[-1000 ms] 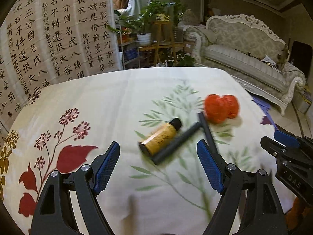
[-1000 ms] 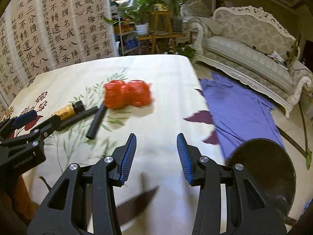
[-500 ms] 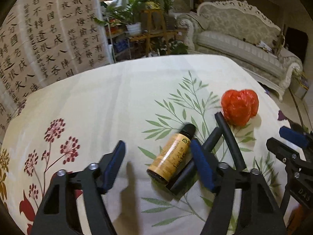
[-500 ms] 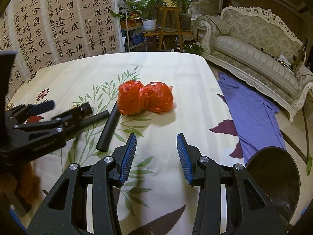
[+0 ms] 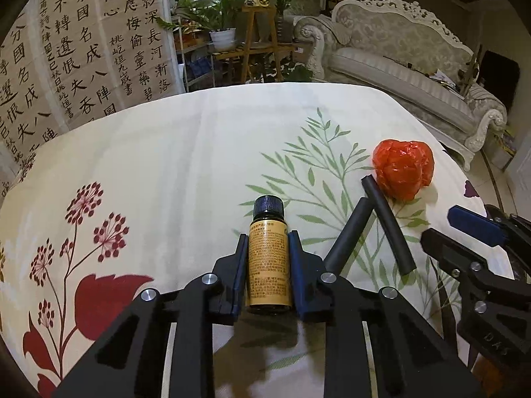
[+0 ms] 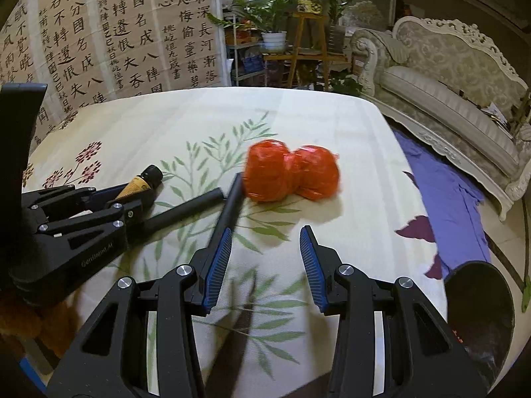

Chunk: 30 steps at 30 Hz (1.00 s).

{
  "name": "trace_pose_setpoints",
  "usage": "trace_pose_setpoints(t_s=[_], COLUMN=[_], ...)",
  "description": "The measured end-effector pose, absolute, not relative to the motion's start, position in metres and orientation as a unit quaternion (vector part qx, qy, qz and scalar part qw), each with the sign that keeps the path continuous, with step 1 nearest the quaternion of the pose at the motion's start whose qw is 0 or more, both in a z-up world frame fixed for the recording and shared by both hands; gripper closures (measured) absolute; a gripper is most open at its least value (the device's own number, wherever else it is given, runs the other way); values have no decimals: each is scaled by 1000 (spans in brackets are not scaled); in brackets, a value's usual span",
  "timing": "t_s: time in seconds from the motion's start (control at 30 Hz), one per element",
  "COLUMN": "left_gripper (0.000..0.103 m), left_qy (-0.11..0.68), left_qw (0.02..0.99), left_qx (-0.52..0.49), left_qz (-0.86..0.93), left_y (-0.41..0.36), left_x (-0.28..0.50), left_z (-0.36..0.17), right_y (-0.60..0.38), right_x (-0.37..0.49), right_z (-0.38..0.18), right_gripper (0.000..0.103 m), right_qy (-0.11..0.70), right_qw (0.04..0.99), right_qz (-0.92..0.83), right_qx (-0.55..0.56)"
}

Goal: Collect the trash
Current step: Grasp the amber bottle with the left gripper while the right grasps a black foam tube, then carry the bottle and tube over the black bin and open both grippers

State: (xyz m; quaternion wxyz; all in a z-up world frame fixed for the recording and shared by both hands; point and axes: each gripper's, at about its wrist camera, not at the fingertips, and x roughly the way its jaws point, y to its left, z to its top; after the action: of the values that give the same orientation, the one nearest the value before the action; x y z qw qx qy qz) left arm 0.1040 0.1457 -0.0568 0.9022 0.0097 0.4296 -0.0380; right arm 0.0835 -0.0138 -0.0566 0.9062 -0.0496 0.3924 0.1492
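Observation:
A small amber bottle (image 5: 268, 258) with a black cap lies on the flowered tablecloth (image 5: 166, 165). My left gripper (image 5: 268, 237) is closing on it, and both blue pads touch the bottle's sides. The bottle (image 6: 144, 180) pokes out of the left gripper (image 6: 132, 199) in the right wrist view. Two black tubes (image 5: 348, 235) (image 5: 388, 225) lie crossed just right of it. A crumpled red plastic bag (image 6: 288, 174) rests beyond them. My right gripper (image 6: 265, 235) hovers open short of the bag, with nothing between its fingers.
A black bin (image 6: 478, 311) stands off the table's right edge at the lower right. A purple cloth (image 6: 444, 192) lies on the floor beside a pale sofa (image 6: 448, 76). A calligraphy screen (image 5: 83, 49) and potted plants stand behind the table.
The left gripper moved forward over the bottle and its jaws narrowed from wide apart until they met the bottle's sides. The right gripper came closer to the red bag, jaws unchanged.

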Motion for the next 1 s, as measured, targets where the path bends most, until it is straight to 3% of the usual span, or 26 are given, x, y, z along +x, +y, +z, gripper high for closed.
trace_pose_setpoints(t_s=[0.23,0.5,0.6,1.0], left_gripper=[78,78,78,78], left_qy=[429,429,428,417], left_qw=[903,903,903,909], left_qx=[-1,-16,-18,-23], left_qz=[-26,-19,-19,-18], left_y=[162,173,174,168], left_x=[100,94,92,68], left_z=[-54,-55,-55,-49], right_y=[9,18,15,-6], right_x=[91,102,99,65], right_z=[-60,-69,-69,-64], right_gripper=[64,78,89,90], right_qy=[402,421,421,411], right_qw=[898,890,890,896], right_qz=[167,162,160,156], right_qx=[-62,-70,-72,-70])
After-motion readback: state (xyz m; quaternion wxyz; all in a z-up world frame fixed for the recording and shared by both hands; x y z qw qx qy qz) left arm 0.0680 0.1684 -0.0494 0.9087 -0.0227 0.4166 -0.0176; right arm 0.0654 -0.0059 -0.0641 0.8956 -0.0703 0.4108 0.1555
